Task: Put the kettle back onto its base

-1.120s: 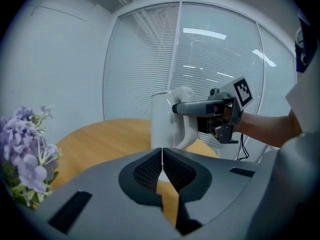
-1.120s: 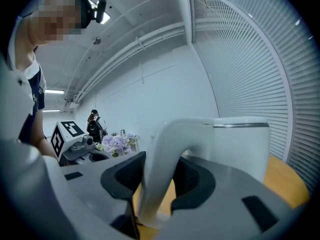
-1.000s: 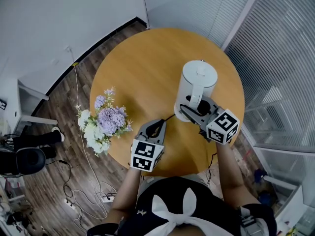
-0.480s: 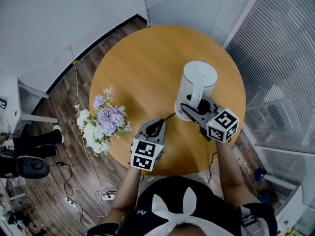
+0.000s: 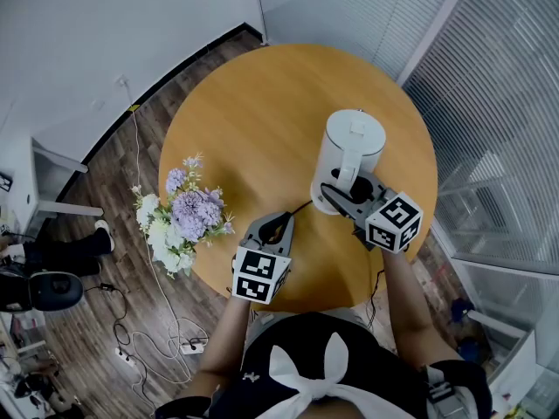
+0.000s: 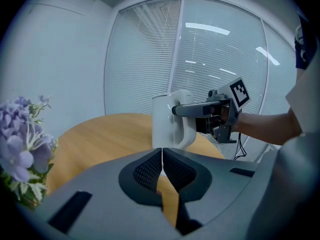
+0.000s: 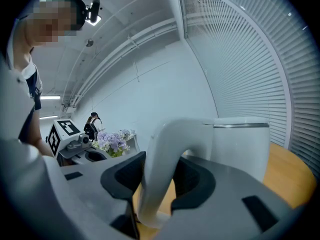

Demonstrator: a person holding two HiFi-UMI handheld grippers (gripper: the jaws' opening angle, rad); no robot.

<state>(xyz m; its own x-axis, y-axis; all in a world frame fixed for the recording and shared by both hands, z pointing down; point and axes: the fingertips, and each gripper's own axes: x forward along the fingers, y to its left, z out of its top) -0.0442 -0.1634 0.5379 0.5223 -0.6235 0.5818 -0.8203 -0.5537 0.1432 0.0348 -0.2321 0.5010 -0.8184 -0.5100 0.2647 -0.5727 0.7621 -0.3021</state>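
The white plastic electric kettle stands on the round wooden table, apparently on its base. Its curved handle is clamped by the right gripper; the left gripper is closed on nothing. Level seating should be confirmed before the jaws are eased apart.

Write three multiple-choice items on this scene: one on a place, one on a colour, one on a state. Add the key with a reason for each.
1. Where are the flowers?
A. at the table's left edge in the head view
B. in the table's middle
C. on the floor

2. What colour is the kettle?
A. red
B. white
C. black

3. How does the left gripper stand?
A. shut, with nothing in it
B. shut on the kettle's handle
C. wide open around a flower stem

Key:
1 A, the flowers sit at the left rim.
2 B, the kettle shows white in every view.
3 A, the pads meet with nothing between them.
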